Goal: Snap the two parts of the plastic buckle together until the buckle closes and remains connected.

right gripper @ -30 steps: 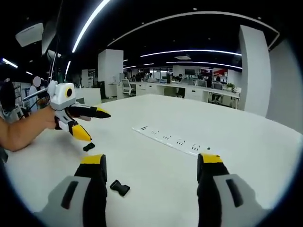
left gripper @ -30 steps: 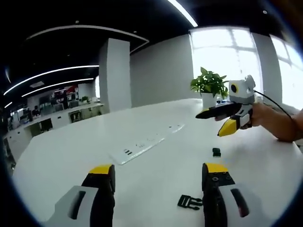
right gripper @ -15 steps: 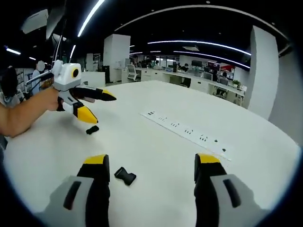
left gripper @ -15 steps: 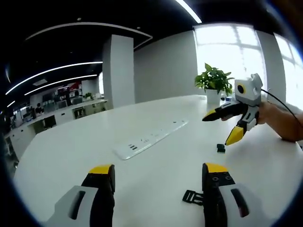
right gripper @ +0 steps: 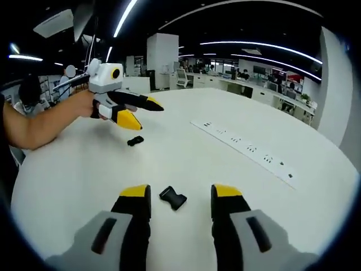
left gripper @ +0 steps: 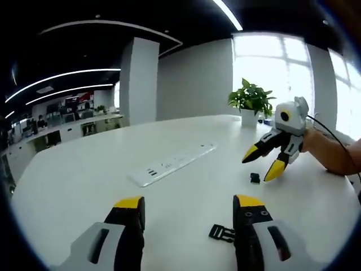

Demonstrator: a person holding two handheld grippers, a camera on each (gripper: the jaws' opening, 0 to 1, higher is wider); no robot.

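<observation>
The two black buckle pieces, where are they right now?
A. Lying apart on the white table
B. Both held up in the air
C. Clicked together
A: the larger buckle piece and the smaller buckle piece lie apart on the white table, neither gripped.

The left gripper is built with a light grey body, black fingers and yellow tips. Dark oval slots are set into the grey shells, and two small screw holes are seen on one finger. The right gripper is made alike: grey shells, black fingers, yellow caps. Seen from the other side, each is topped by a white housing, and a thin black cable is trailed along the bare forearm.
</observation>
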